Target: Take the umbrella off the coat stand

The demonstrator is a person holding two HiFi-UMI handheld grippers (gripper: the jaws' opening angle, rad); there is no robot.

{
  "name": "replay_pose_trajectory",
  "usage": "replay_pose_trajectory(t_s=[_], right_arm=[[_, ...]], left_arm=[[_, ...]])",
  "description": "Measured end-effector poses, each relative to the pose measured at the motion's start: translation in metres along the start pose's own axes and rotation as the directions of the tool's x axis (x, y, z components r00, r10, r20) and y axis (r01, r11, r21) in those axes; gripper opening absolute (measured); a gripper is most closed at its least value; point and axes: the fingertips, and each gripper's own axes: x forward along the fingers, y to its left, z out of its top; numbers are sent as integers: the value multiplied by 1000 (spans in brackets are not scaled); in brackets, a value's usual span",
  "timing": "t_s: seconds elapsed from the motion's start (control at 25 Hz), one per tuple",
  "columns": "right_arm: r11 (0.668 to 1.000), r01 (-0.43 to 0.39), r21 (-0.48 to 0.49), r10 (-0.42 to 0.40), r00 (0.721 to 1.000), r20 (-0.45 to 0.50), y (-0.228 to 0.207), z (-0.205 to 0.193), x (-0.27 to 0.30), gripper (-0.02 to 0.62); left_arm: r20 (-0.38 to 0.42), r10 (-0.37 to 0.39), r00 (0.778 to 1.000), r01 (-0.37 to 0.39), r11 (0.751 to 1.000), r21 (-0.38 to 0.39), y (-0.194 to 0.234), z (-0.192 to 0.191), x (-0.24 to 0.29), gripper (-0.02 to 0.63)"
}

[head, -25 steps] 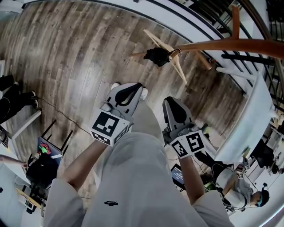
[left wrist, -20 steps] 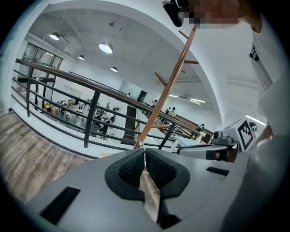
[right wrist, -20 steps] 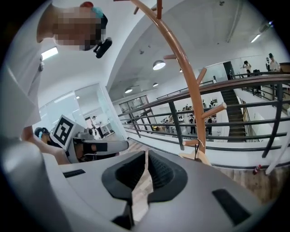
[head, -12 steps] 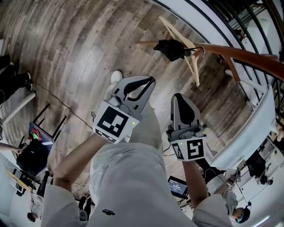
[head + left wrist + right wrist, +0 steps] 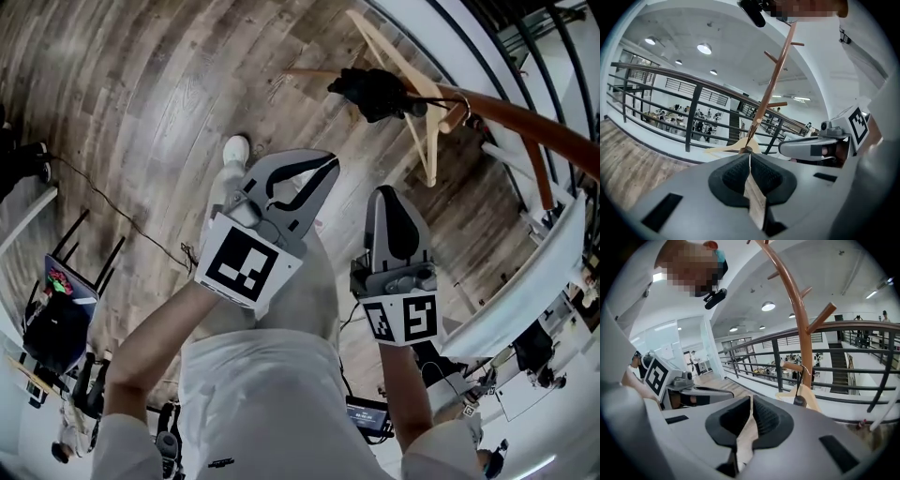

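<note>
In the head view you hold two grippers over your legs. Your left gripper (image 5: 328, 169) has its jaws brought together at the tips, with nothing between them. Your right gripper (image 5: 391, 194) is closed the same way and is also empty. There is one umbrella (image 5: 373, 92), black and folded. It hangs on the one stand (image 5: 525, 117), beyond both grippers and apart from them. Just beside it is one pale wooden hanger (image 5: 431, 150). The floor (image 5: 159, 103) below is wood plank.

In the left gripper view your left gripper (image 5: 749, 153) shows its two pads meeting at the front. Only a thin slit opens behind them, and nothing is clamped. The stand (image 5: 776, 77) rises straight ahead, with the hanger (image 5: 726, 147) low at its foot. Your right gripper (image 5: 787, 148) lies off to the right.

In the right gripper view your right gripper (image 5: 752, 397) has its jaws pressed together and touches nothing. The umbrella (image 5: 799, 401) dangles by a strap from a peg on the stand (image 5: 799, 319). It hangs in front of the hanger (image 5: 813, 405), ahead and a little right of the jaw tips. Your left gripper (image 5: 726, 392) shows at the left.
</note>
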Motion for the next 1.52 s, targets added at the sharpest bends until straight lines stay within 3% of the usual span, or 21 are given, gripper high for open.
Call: replay_pose_trajectory(t_s=[0.28, 0.88, 0.96, 1.08, 1.52], right_arm=[[999, 31, 9, -31, 999, -22, -30, -35, 26, 43], [1000, 17, 18, -15, 994, -111, -51, -110, 68, 43], [999, 25, 22, -23, 993, -116, -57, -116, 72, 43], [999, 38, 31, -34, 993, -117, -69, -123, 79, 43], [995, 81, 58, -73, 988, -139, -103, -153, 97, 43]], left_arm=[[-21, 19, 1000, -18, 999, 34, 23, -28, 31, 28], [-20, 19, 1000, -17, 996, 86, 64, -92, 93, 33], [-25, -4, 1000, 6, 994, 110, 63, -98, 102, 109], [-35, -44, 998, 49, 985, 164, 60, -107, 118, 134], [-101, -114, 988, 137, 958, 253, 68, -153, 167, 256]])
